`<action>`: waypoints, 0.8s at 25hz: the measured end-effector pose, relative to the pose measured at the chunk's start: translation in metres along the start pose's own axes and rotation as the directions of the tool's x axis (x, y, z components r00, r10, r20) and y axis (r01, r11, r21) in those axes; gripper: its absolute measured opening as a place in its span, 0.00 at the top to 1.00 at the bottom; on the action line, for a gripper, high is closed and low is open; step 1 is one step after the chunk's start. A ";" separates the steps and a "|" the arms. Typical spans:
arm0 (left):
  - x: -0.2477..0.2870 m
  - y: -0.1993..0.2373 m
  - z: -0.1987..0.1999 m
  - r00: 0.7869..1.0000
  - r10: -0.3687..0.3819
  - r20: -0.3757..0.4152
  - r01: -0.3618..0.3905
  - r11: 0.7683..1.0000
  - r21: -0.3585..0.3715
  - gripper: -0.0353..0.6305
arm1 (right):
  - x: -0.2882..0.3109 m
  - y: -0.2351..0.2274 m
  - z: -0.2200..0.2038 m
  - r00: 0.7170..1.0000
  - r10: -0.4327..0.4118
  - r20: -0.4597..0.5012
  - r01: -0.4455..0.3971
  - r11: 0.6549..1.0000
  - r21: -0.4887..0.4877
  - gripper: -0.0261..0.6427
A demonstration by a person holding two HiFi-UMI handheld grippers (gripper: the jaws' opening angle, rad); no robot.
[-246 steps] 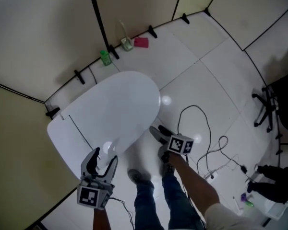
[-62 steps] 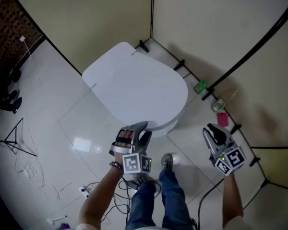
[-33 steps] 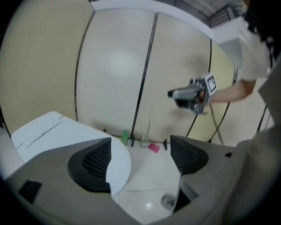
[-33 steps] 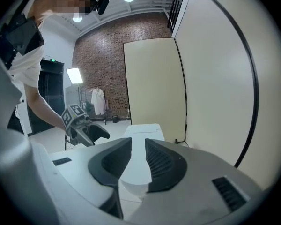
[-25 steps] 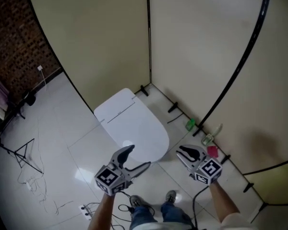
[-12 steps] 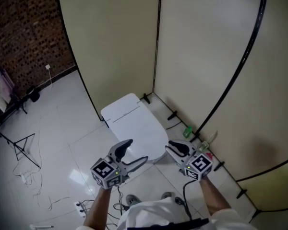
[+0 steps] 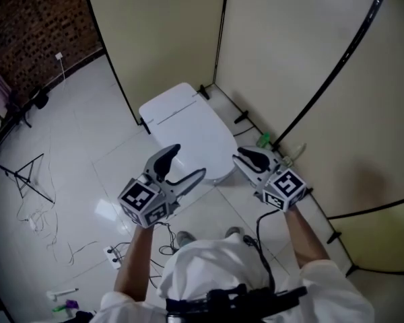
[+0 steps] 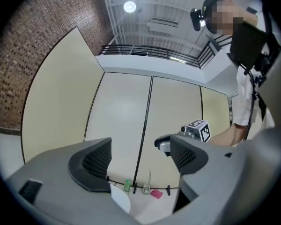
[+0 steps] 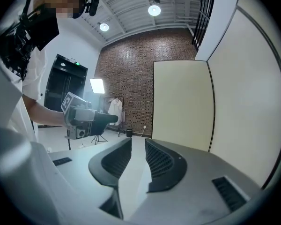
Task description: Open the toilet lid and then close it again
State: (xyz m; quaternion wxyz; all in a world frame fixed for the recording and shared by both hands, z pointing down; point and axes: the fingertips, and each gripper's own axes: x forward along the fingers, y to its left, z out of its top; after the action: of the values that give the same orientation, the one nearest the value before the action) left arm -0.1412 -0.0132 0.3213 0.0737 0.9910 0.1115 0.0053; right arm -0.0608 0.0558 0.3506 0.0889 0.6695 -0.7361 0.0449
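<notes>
White floor tiles point(image 7: 74, 173) meet beige partition panels point(image 7: 168, 32); the left gripper point(image 7: 187, 161) is held level with its jaws spread and empty; the right gripper point(image 7: 246, 157) has its jaws nearly together, also empty; beyond both, the white oval toilet lid point(image 7: 188, 130) lies closed in the corner.

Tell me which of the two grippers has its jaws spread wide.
The left gripper: its jaws stand wide apart with nothing between them. The right gripper has its jaws drawn almost together, also with nothing between them.

Head view steeply down; gripper views level toward partition wall point(image 8: 122, 121).
</notes>
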 end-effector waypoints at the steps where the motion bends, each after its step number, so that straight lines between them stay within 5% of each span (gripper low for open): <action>1: -0.005 0.003 -0.002 1.000 0.002 0.001 -0.002 1.000 0.000 0.36 | 0.003 0.003 -0.002 1.000 -0.002 -0.002 0.002 1.000 0.002 0.82; 12: -0.016 0.020 -0.004 0.998 0.053 -0.030 -0.051 0.997 0.062 0.36 | 0.012 -0.014 -0.013 0.998 -0.004 -0.058 0.003 1.000 -0.021 0.82; 20: 0.039 0.021 -0.027 0.968 0.245 -0.050 -0.244 0.969 0.032 0.36 | -0.001 -0.107 -0.040 0.986 0.132 -0.100 -0.142 0.985 -0.100 0.82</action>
State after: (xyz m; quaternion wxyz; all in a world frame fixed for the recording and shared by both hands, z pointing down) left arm -0.0994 -0.0213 0.3512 0.0566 0.9976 -0.0095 0.0396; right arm 0.0482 0.0535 0.3845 0.1553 0.6086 -0.7770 0.0426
